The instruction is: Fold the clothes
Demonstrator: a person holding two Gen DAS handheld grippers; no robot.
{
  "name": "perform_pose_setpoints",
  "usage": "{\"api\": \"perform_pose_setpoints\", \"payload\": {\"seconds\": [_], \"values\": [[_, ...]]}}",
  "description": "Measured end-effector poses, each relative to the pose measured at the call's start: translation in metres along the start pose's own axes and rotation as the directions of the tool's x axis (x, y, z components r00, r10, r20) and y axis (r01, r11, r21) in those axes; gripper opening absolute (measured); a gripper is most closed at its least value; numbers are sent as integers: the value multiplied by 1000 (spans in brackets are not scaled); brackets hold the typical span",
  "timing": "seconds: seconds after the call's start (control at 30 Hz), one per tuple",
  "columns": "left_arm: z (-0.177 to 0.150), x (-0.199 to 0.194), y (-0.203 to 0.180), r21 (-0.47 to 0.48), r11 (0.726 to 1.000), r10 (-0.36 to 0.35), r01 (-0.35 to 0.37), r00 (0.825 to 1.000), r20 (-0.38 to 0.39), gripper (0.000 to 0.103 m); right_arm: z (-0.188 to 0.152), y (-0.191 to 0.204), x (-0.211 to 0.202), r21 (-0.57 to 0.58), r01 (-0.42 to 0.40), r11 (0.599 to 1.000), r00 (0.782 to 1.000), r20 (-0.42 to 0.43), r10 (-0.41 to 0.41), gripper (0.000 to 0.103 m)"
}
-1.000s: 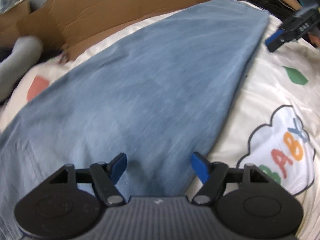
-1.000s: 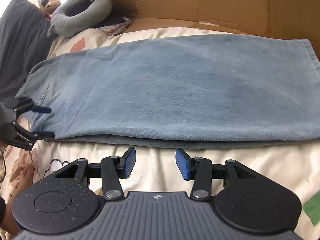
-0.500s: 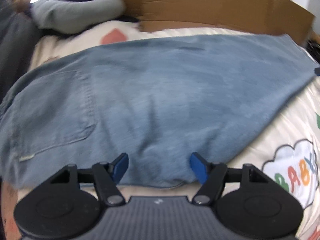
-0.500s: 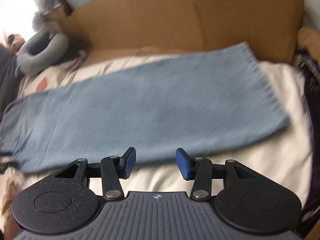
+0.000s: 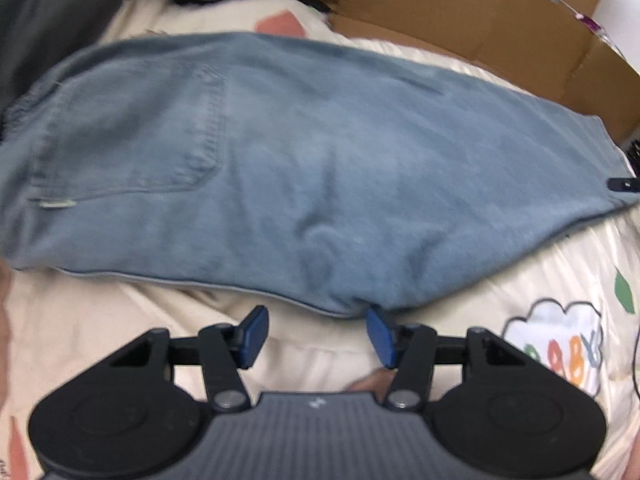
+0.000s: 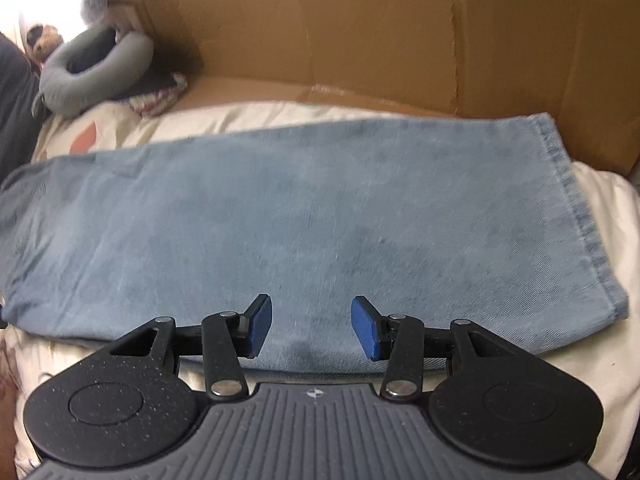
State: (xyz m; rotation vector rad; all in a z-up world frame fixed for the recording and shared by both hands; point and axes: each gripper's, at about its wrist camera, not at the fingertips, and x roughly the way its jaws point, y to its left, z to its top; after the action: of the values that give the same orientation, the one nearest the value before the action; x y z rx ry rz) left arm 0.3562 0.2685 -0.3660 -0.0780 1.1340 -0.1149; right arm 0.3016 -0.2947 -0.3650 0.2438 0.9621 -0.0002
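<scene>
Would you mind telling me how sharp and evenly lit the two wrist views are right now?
Left wrist: the jeans and bedsheet are smeared by motion blur, edges bowed by the fisheye. Right wrist: milder blur, hem stitching still readable, top left corner blown out white near the grey pillow.

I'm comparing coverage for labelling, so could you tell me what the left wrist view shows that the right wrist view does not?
Only the left wrist view shows the jeans' back pocket, the cloud print with letters on the bedsheet, and the left gripper, open at the denim's near edge, its jaws having just been closing.

Only the right wrist view shows the stitched leg hem, the grey neck pillow and the right gripper, open over the fabric.

Both show the jeans and the cardboard.
</scene>
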Motion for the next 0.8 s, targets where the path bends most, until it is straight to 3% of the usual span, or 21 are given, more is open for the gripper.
{"api": "perform_pose_setpoints", "payload": {"seconds": [0.13, 0.43, 0.6, 0.7, 0.8], "values": [[1, 14, -11, -18, 999, -39, 39, 999, -16, 60, -7, 2, 5, 2, 9, 1000, 1000, -18, -9, 51], [13, 26, -13, -105, 994, 10, -11, 1000, -14, 62, -16, -3, 5, -1, 18, 1000, 1000, -23, -18, 51], [23, 22, -4, -188, 982, -6, 3, 1000, -16, 62, -20, -11, 2, 4, 16, 1000, 1000, -18, -16, 51], [26, 24, -1, -239, 971, 12, -22, 999, -42, 54, -22, -14, -1, 4, 11, 1000, 1000, -14, -11, 51], [24, 24, -8, -212, 974, 61, -76, 995, -76, 36, -25, -20, -3, 1, 8, 1000, 1000, -10, -8, 51]]}}
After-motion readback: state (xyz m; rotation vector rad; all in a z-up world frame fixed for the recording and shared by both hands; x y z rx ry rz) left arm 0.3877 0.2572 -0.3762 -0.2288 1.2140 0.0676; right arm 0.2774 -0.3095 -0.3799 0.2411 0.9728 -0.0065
